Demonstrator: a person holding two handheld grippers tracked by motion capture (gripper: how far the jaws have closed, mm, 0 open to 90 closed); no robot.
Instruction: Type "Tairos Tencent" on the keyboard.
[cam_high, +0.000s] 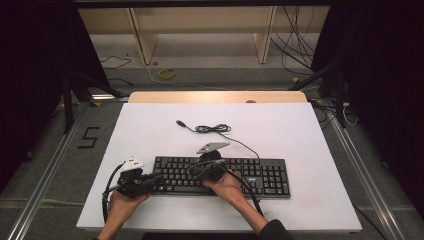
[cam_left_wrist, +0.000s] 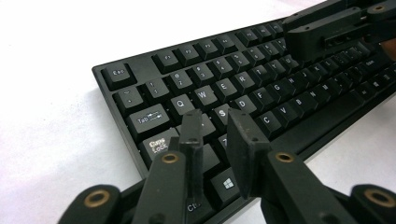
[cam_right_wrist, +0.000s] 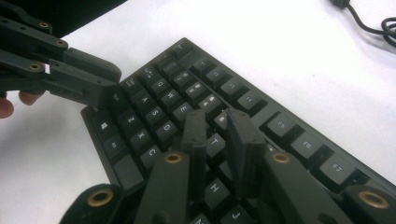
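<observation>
Both sets of jaws stand a narrow gap apart with nothing pinched between the tips. Left gripper (cam_left_wrist: 217, 128) tips hover just above the keyboard (cam_left_wrist: 261, 88) at its left end, over the A/S/Z cluster, Caps Lock just to the tips' left and the Windows key right below them near the front edge. Right gripper (cam_right_wrist: 219, 128) tips sit over the R/T/G area, a few keys toward the middle from the left one; the high view puts the two close together over the left half, left gripper (cam_high: 145, 181) at the end, right gripper (cam_high: 212, 170) nearer centre. Risks as I judge them: with tips this slightly parted, a poke could straddle two keycaps or land a tip in the gap between caps and snag; a slanted push could slide the board on the smooth white table (cam_high: 150, 125); the grippers could knock each other, being so near. Each gripper's trailing cable could also drag across keys. Keyboard lies flat, keys up, long axis running left-right across the table, front edge toward the person, its USB cable (cam_high: 215, 129) leading off beyond the tips, away from the person, loosely coiled.
</observation>
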